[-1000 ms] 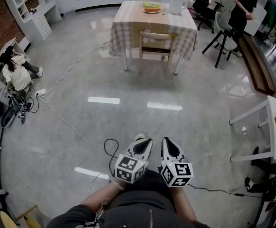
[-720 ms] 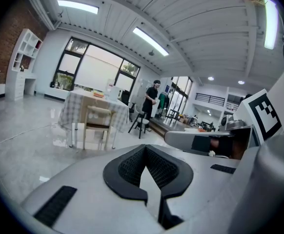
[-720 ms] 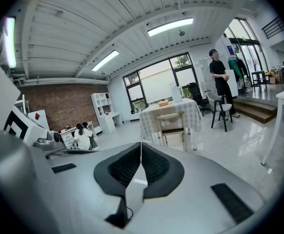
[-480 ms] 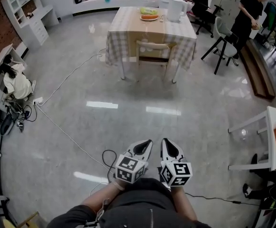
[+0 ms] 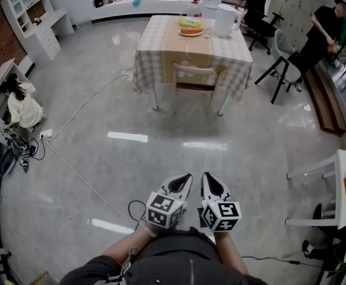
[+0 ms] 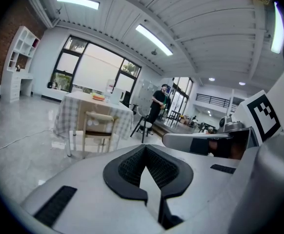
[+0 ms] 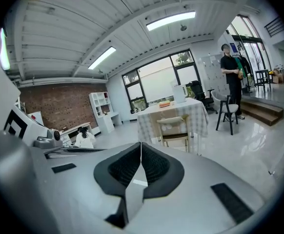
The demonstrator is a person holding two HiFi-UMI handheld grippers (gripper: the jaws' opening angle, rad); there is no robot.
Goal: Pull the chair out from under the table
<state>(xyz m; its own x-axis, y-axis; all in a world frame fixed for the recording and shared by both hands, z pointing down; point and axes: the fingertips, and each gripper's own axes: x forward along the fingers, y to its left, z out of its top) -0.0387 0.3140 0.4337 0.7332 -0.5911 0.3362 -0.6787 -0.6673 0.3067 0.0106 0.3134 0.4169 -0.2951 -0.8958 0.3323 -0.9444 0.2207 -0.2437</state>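
**Close the distance first, then grip**

Head view: the wooden chair [image 5: 195,81] stands at 12 o'clock, pushed in under the table with the checked cloth [image 5: 161,40], so only its backrest and rear legs show. The left gripper [image 5: 183,180] and right gripper [image 5: 208,180] sit side by side at 6 o'clock, well apart from the chair. Both have their jaws pressed together on nothing.

As I judge it, the step now is the approach. Come in square to the backrest and spread the jaws before arriving. Take the top rail with one gripper toward each end, then draw straight back so the legs clear the cloth (mind the floor cable [image 5: 72,160] trailing in from 9 o'clock).

Left gripper view: the jaws are closed and empty, and the chair [image 6: 98,130] is far off at 10 o'clock.

Right gripper view: the jaws are likewise closed and empty, and the chair [image 7: 173,126] lies beyond the tips at 1 o'clock.

Writing: none can be read. The marker cubes carry only black-and-white square patterns, and the white jug [image 5: 225,19] on the table shows no label.
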